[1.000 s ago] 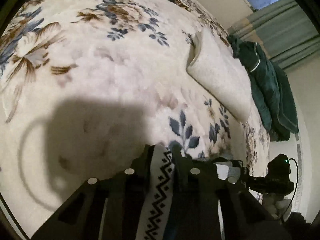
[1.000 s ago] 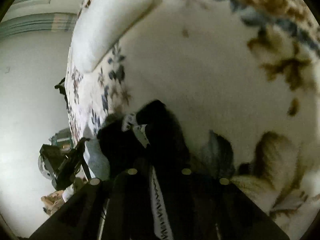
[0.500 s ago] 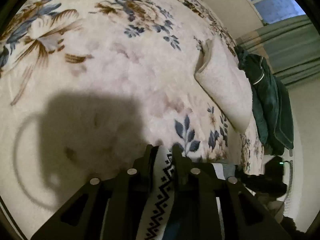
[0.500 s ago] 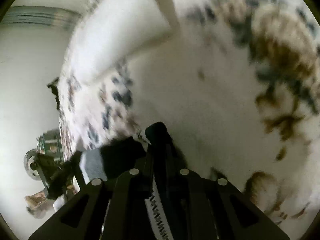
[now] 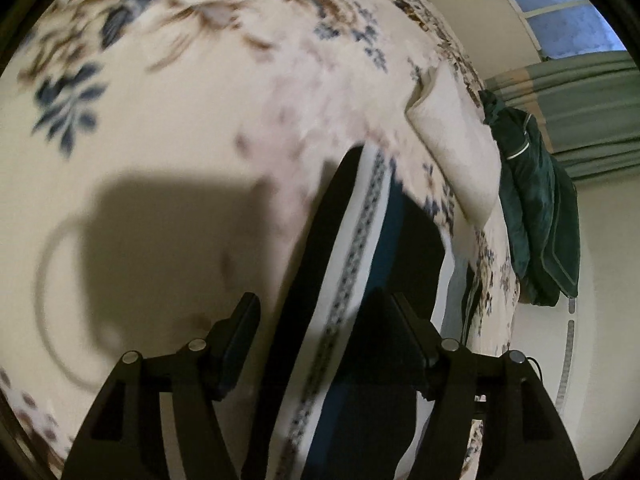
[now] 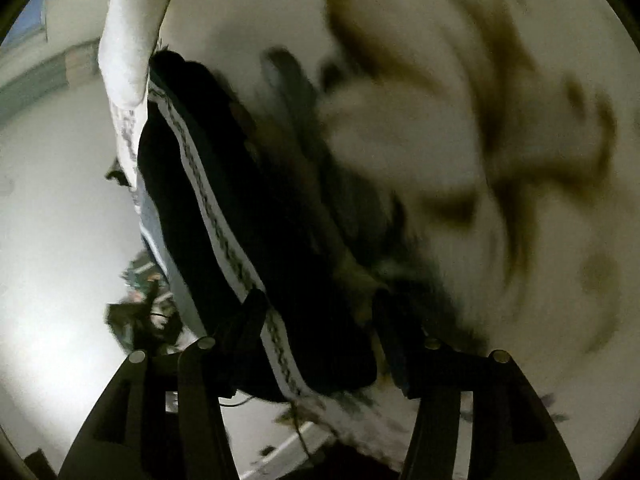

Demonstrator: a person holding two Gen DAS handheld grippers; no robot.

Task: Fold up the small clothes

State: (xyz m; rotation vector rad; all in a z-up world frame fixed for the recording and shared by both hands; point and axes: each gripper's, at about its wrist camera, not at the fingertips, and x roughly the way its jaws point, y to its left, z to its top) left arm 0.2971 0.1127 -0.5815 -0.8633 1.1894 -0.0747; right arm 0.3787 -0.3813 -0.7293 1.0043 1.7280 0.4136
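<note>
A small dark garment (image 5: pixel 404 248) with a white patterned stripe lies on the floral bedspread (image 5: pixel 168 128). In the left wrist view it runs from between the fingers up toward the pillow. My left gripper (image 5: pixel 320 320) is open, its fingers wide apart on either side of the stripe. In the right wrist view the same garment (image 6: pixel 224 208) stretches away to the upper left. My right gripper (image 6: pixel 320 320) is open too, with the garment's near end lying loose between its fingers. Both views are blurred by motion.
A cream pillow (image 5: pixel 456 160) lies on the bed past the garment. A dark green jacket (image 5: pixel 532 208) hangs over the bed's far edge by the curtains (image 5: pixel 568 92). In the right wrist view, cluttered gear (image 6: pixel 140 312) sits on the floor off the bed's left edge.
Both grippers were shut on the striped garment and have opened. The garment has dropped out flat on the bed, and both cameras have swung over it.
</note>
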